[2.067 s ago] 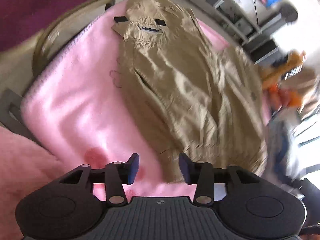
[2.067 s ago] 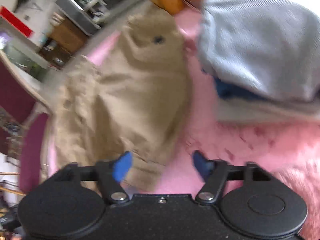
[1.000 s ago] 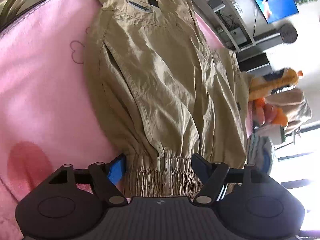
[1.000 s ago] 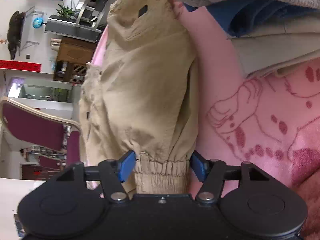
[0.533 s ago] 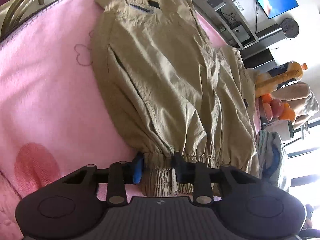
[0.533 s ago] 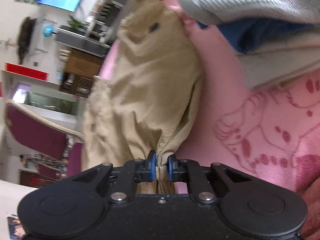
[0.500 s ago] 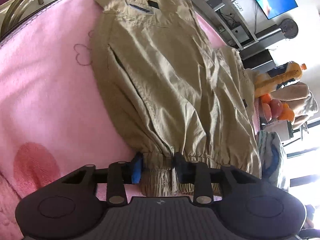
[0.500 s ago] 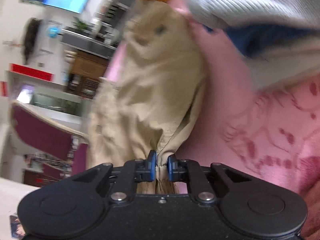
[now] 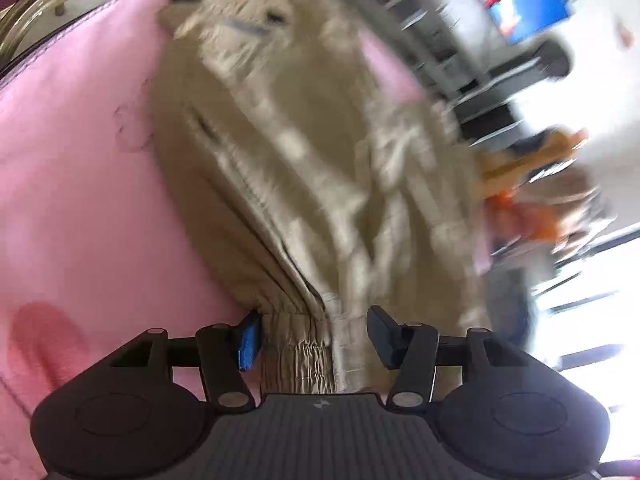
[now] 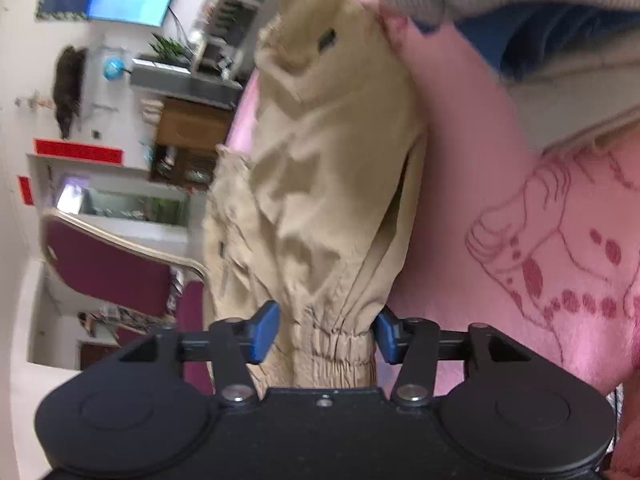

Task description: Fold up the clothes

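- Now both my claws stand released: half a second ago each was clenched on an elastic cuff of the khaki trousers (image 9: 304, 184), and the fingers have since spread wide apart.
- My left claw (image 9: 312, 334) has its fingers on either side of the left cuff (image 9: 298, 350), which sits between them ungripped; the left view is smeared with motion, so I cannot tell whether a finger touches the cloth.
- My right claw (image 10: 326, 332) likewise brackets the right cuff (image 10: 334, 354), with its fingers just beside the gathered elastic.
- I judge the release means the tugging straight of the legs is over and the cuffs are set down, leaving the trousers stretched out, not yet doubled over that I can see.
- They lie on the pink blanket (image 9: 80, 200), long axis running away from me: cuffs nearest my claws, waistband (image 9: 240, 28) at the far end.
- Both legs lie side by side, roughly parallel, wrinkled but flat.
- Beside them on the right sits a pile of other clothes (image 10: 520, 12), grey over blue.
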